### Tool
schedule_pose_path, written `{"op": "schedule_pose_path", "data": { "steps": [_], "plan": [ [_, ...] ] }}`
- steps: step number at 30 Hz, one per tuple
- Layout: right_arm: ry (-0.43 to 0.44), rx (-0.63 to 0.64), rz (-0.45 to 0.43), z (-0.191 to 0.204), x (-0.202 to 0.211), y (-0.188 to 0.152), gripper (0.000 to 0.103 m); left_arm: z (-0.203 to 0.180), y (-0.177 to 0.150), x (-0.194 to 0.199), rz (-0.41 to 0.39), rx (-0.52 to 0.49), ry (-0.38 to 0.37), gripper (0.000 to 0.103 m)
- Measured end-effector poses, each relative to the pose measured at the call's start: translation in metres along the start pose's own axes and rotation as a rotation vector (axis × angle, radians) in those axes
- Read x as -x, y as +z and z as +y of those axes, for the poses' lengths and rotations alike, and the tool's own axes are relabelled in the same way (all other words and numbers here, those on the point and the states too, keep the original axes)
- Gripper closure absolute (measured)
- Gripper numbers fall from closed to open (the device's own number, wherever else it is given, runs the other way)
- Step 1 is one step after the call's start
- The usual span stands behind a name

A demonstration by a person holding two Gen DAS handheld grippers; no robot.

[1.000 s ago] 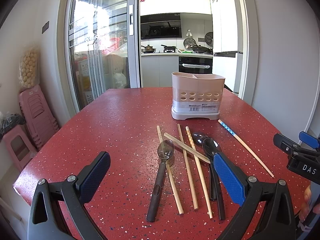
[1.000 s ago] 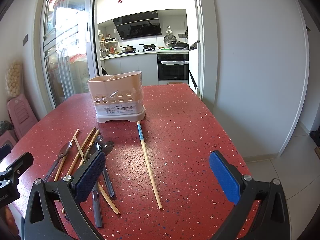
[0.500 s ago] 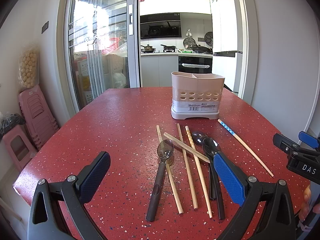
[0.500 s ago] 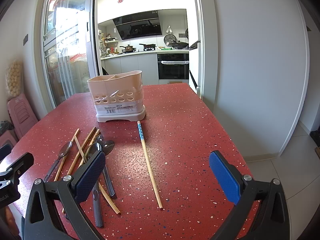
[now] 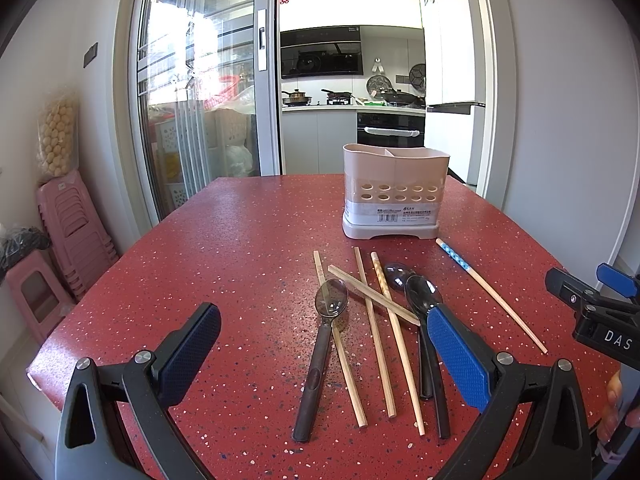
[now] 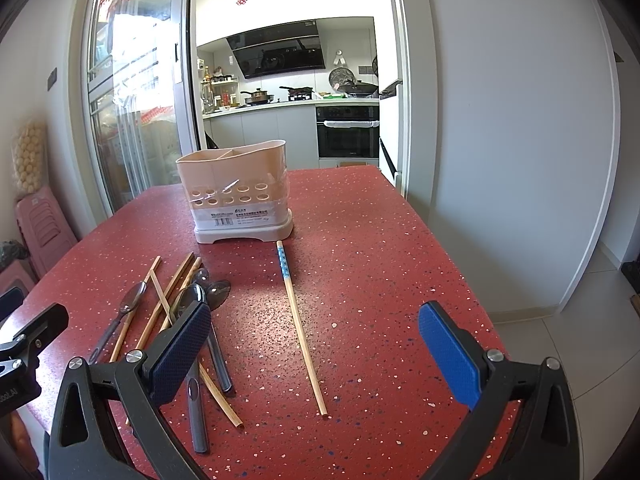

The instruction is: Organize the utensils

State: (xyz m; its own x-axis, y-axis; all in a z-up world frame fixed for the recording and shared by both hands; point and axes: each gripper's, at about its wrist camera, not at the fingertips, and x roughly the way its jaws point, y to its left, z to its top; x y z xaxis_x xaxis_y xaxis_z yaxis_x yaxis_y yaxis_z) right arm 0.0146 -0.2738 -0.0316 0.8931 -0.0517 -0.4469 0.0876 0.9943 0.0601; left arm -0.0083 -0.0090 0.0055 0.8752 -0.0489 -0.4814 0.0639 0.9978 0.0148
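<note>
Left wrist view: red speckled table (image 5: 240, 248) before a kitchen doorway (image 5: 352, 80), both grippers (image 5: 324, 344) (image 6: 316, 344) spread wide, empty.

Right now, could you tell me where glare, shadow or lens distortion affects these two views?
Left wrist view: the sliding glass door is blown out by daylight, and the fisheye bows the wall edges. Right wrist view: bright streaks of glare on the utensil holder, the holder's shadow falling toward the camera over the patterned chopstick; both stay sharp.
</note>
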Motion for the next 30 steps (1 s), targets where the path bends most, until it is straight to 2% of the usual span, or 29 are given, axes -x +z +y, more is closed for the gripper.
{"op": "schedule_pose_path", "data": {
  "steps": [20,23,26,30],
  "plan": [
    [0.002,-0.001,0.024,-0.002,-0.003,-0.001,0.000,0.006,-0.003,-0.009,0.036,-0.009,-0.004,0.000],
    [0.002,0.005,0.040,-0.003,-0.006,0.001,0.000,0.009,-0.004,-0.016,0.070,-0.022,-0.007,0.000],
    [0.004,0.013,0.069,-0.004,-0.011,0.005,0.000,0.019,-0.004,-0.029,0.138,-0.029,-0.044,0.000],
    [0.024,0.028,0.124,-0.009,-0.021,0.011,0.000,0.032,-0.007,-0.047,0.233,-0.062,-0.049,0.000]
  ]
}}
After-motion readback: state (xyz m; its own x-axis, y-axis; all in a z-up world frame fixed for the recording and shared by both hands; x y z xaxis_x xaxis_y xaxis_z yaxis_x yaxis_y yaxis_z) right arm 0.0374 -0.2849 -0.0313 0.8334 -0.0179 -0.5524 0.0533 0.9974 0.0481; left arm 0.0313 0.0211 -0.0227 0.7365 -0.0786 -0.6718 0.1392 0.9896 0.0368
